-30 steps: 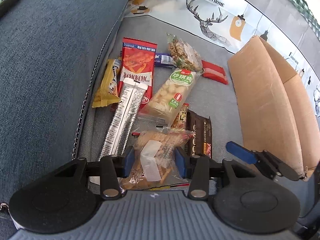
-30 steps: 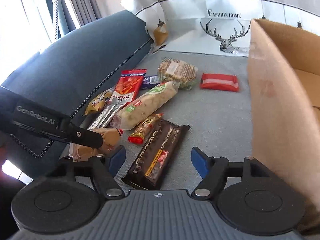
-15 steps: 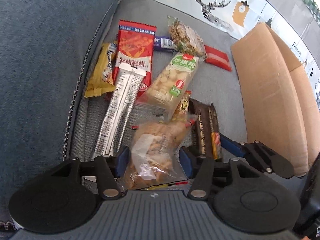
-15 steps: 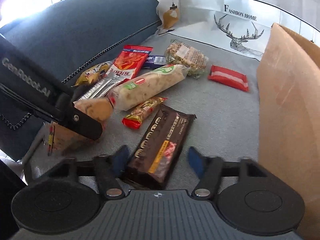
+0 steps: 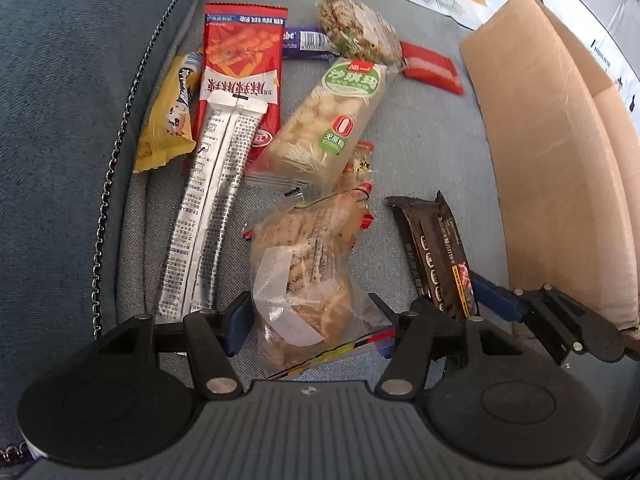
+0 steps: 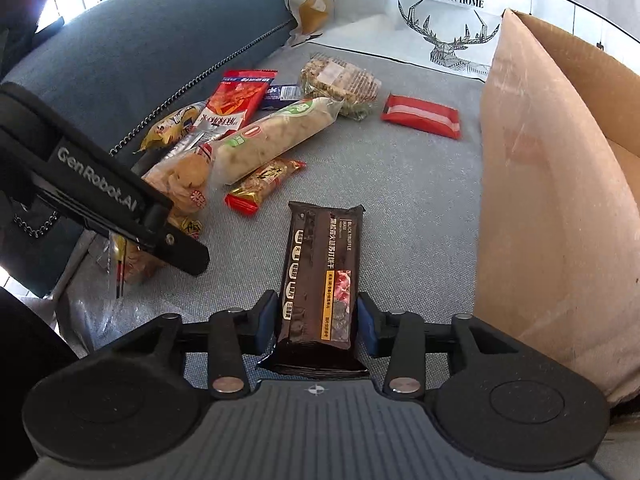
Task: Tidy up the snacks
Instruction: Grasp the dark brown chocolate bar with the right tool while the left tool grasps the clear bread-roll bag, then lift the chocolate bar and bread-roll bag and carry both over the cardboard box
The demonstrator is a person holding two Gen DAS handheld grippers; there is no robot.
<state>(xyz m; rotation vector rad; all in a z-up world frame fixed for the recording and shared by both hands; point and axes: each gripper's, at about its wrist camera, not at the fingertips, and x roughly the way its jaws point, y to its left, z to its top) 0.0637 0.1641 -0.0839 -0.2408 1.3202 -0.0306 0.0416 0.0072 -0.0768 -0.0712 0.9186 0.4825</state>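
jaws of the right gripper [image 6: 317,322] press their blue pads on both long sides of the dark brown cracker pack [image 6: 322,280], which points straight away from the camera over the grey sofa seat [image 6: 400,184]. jaws of the left gripper [image 5: 310,322] are opening and stand moderately wide around the near end of the clear bag of cookies [image 5: 308,276]; the pads are at the loose plastic but do not squeeze it, and the bag lies on the seat. just past the bag are a small red-and-gold bar [image 5: 360,168], a long pack of pale puffs with a green label [image 5: 332,120] and a silver twin sachet [image 5: 208,208] that overlaps a red snack packet [image 5: 240,52]. a yellow wrapper [image 5: 168,120] lies by the seam where the seat meets the dark blue backrest [image 5: 60,120]. toward the far edge of the seat lie a purple bar [image 5: 304,42], a clear packet of seed brittle [image 5: 356,32] and a flat red pack [image 5: 432,66]. an open cardboard box [image 6: 540,200] stands along the seat's right edge, just beside the cracker pack.
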